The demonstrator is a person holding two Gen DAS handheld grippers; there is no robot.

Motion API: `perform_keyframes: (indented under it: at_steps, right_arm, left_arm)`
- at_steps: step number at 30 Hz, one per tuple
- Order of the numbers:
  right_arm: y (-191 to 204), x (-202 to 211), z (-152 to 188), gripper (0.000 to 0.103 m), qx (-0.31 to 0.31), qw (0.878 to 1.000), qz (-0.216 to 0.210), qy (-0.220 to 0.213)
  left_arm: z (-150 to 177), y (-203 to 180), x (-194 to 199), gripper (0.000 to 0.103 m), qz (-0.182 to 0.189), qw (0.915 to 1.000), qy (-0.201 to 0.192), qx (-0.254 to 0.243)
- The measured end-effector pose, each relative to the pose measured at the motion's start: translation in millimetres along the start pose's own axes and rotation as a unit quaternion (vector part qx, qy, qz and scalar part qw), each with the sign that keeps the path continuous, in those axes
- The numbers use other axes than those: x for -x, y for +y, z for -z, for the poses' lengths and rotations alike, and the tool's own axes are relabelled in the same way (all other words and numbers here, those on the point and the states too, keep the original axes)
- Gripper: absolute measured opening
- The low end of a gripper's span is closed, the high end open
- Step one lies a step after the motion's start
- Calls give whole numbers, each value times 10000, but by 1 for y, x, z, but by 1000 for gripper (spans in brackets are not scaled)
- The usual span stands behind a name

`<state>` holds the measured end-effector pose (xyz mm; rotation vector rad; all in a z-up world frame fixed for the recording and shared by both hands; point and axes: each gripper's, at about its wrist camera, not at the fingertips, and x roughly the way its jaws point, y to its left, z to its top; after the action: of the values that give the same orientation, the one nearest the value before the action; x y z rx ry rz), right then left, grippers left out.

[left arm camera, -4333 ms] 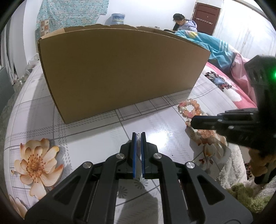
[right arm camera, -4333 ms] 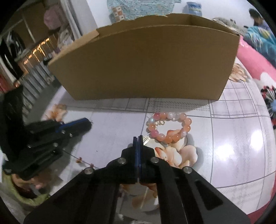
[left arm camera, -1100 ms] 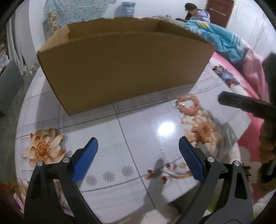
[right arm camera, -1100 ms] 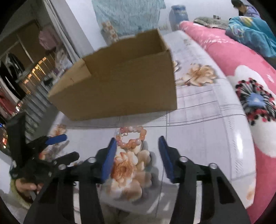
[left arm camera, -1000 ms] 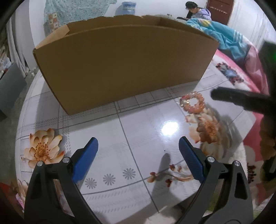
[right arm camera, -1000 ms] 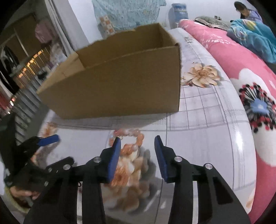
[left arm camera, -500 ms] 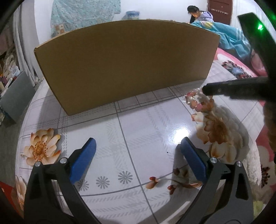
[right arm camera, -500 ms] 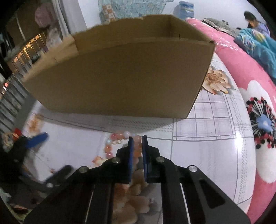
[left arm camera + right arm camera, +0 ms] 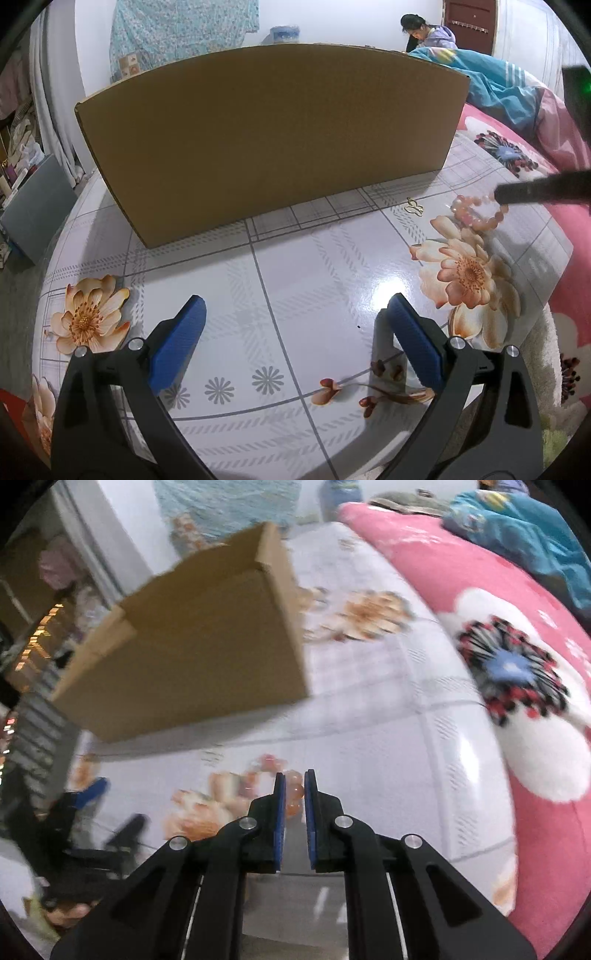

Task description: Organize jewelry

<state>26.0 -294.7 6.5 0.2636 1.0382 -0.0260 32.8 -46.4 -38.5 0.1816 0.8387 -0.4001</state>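
My right claw (image 9: 294,775) is nipped narrow on the pink-orange bead bracelet (image 9: 293,792); left claw (image 9: 295,332) is wide open, empty. Next: lift into brown cardboard box (image 9: 192,664).

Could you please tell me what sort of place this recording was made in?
Most likely a home bedroom: a pink flowered bedspread, a rumpled blue quilt, and a glossy floral-print table bearing a brown cardboard box.
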Motion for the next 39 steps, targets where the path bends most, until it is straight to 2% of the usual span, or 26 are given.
perform_keyframes:
  at_steps: [2, 4, 5, 8, 11, 14, 20, 23, 27, 35, 39]
  right_arm:
    - [0, 4, 1, 12, 29, 9999, 79, -102]
    - [3, 11, 0, 23, 83, 9996, -78, -256]
    - [9, 13, -1, 23, 178, 9991, -175, -330]
    - [31, 6, -3, 23, 510, 9974, -370, -343]
    - [54, -17, -12, 23, 970, 9935, -580, -148]
    - [73, -42, -19, 23, 1235, 9906, -592, 26]
    - [92, -56, -21, 22, 1654, 9855, -377, 89]
    - [97, -58, -20, 13, 1738, 9837, -418, 185]
    - [101, -55, -12, 9, 1737, 9823, -622, 329]
    - [102, -49, 8, 9, 1282, 9802, -1322, 732]
    - [88, -36, 8, 9, 934, 9847, -1380, 502]
  left_arm:
    - [-1, 0, -1, 95, -1, 10000, 20, -1]
    - [-3, -2, -2, 95, -3, 10000, 28, -3]
    - [-3, -2, -2, 95, -4, 10000, 26, -5]
    - [-3, -2, -1, 95, -4, 10000, 22, -4]
    - [-4, -2, -2, 95, 0, 10000, 2, -14]
    - [-4, -2, -2, 95, 2, 10000, -21, -20]
    - [-2, -2, -2, 95, 6, 10000, -64, -26]
    - [-1, -2, -1, 95, 13, 10000, -72, -34]
    - [-1, -1, -1, 95, 18, 10000, -78, -41]
    - [0, -2, 0, 95, 22, 10000, -66, -48]
    - [2, -1, 1, 95, 23, 10000, -42, -47]
